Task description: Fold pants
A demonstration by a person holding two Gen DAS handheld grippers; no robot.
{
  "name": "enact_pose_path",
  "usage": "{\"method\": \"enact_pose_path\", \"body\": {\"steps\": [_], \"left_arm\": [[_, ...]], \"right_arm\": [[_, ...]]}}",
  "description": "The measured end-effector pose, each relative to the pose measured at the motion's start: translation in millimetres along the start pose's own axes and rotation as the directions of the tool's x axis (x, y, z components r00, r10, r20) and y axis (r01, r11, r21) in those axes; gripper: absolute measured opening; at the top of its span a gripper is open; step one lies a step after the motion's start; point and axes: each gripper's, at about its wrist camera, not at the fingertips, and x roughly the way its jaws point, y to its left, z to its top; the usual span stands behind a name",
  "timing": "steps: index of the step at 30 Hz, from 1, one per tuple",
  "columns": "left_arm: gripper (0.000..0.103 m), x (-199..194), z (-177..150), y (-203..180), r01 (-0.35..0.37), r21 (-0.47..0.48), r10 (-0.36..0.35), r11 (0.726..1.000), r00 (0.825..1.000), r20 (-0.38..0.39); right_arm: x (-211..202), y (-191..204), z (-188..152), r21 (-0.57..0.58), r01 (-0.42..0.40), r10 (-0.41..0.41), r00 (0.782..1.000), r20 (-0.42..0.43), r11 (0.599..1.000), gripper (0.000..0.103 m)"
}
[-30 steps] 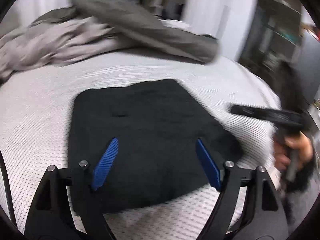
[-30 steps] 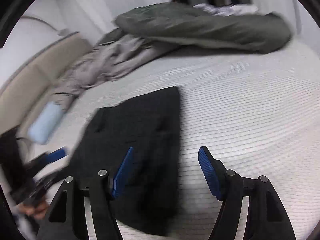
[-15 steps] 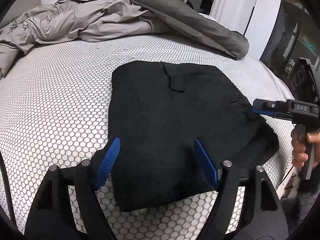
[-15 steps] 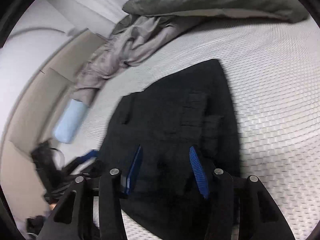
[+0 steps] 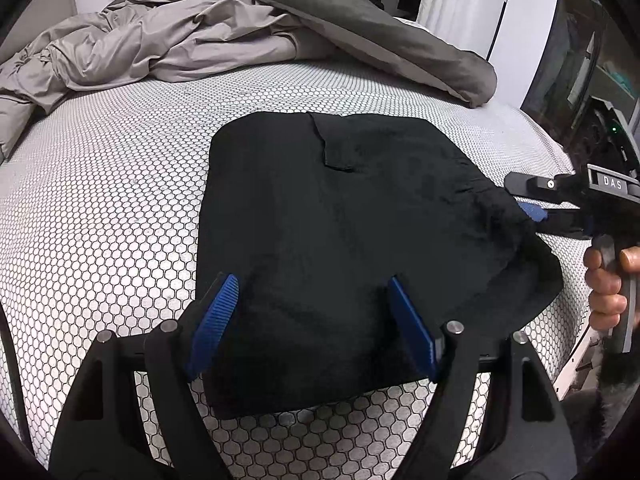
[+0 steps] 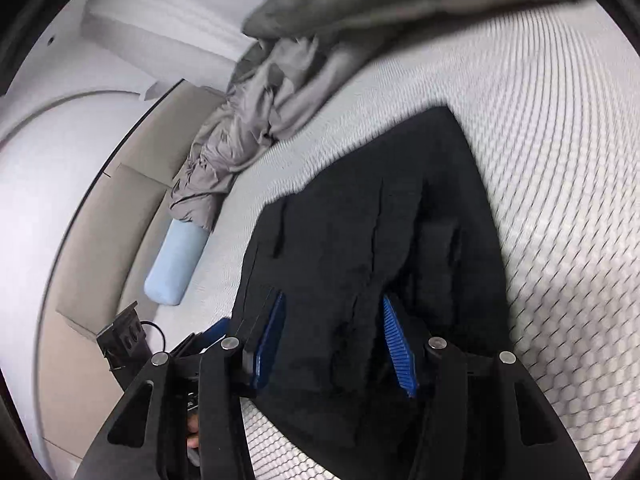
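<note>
Left gripper (image 5: 312, 320) gapes wide over the pants' (image 5: 340, 240) near edge, gripping nothing; right gripper (image 6: 332, 340), half-open, jaws having just narrowed, straddles a fabric ridge without pinching.
Pants lie mid-frame on the mattress (image 5: 100, 200), already compact; next, I judge, both must pinch an edge.

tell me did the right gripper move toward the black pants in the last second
Yes. In the left wrist view the right gripper now reaches the right edge of the black pants; earlier it hung clear of them. Its jaws have just been closing.
</note>
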Motion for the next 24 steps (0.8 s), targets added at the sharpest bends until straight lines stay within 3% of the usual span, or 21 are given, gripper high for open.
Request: {"method": "enact_pose_path", "body": {"steps": [3, 5, 6, 7, 10, 12, 14, 15, 17, 19, 20, 22, 23, 24], "left_arm": [[0.075, 2, 0, -3, -0.005, 0.012, 0.005, 1.000, 1.000, -0.006], [0.075, 4, -1, -4, -0.006, 0.014, 0.006, 1.000, 1.000, -0.008], [0.075, 4, 0, -3, -0.005, 0.014, 0.005, 1.000, 1.000, -0.008], [0.075, 4, 0, -2, -0.002, 0.013, 0.002, 1.000, 1.000, -0.008], [0.075, -4, 4, 2, 0.025, -0.017, -0.025, 1.000, 1.000, 0.005], [0.075, -13, 8, 8, 0.063, -0.052, -0.062, 0.997, 0.998, 0.031], [0.075, -19, 11, 14, 0.087, -0.084, -0.082, 0.993, 0.995, 0.051], [0.075, -20, 12, 16, 0.087, -0.094, -0.082, 0.992, 0.995, 0.055], [0.075, -17, 12, 19, 0.076, -0.101, -0.071, 0.992, 0.996, 0.046], [0.075, -4, 11, 15, 0.022, -0.080, -0.021, 0.997, 1.000, 0.009], [0.075, 4, 9, 12, -0.020, -0.053, 0.019, 0.998, 1.000, -0.011], [0.075, 15, 7, 6, -0.061, -0.016, 0.061, 0.998, 0.998, -0.032], [0.076, 18, 6, 4, -0.071, -0.006, 0.070, 0.997, 0.997, -0.037], [0.076, 20, 5, 3, -0.069, -0.006, 0.068, 0.998, 0.997, -0.037]], "right_arm": [[6, -1, -3, 0.050, -0.192, 0.194, 0.981, -0.030, 0.980, 0.050], [10, 6, -1, -0.016, -0.095, 0.094, 0.995, -0.022, 0.995, 0.037], [14, 7, -1, -0.038, -0.033, 0.032, 0.999, -0.024, 0.999, 0.015], [18, 7, -2, -0.038, 0.002, -0.003, 0.999, -0.033, 0.999, 0.007], [7, 22, -5, -0.079, -0.012, 0.011, 1.000, -0.013, 0.997, 0.005], [-14, 47, -12, -0.143, -0.105, 0.106, 0.994, -0.002, 0.984, 0.005], [-27, 50, -22, -0.130, -0.187, 0.185, 0.982, -0.024, 0.974, 0.005], [-30, 47, -26, -0.128, -0.184, 0.181, 0.983, -0.034, 0.975, 0.005], [-27, 30, -33, -0.127, -0.077, 0.071, 0.996, -0.052, 0.989, 0.005], [-18, 6, -37, -0.102, 0.060, -0.068, 0.994, -0.080, 0.993, 0.007], [-6, -10, -39, -0.100, 0.080, -0.092, 0.988, -0.127, 0.992, 0.007], [-7, -24, -37, -0.038, 0.015, -0.021, 0.990, -0.142, 0.999, 0.009], [-13, -21, -35, -0.043, 0.008, -0.014, 0.992, -0.125, 0.999, 0.010], [-23, -16, -35, -0.076, 0.026, -0.033, 0.995, -0.095, 0.997, 0.017]]}}
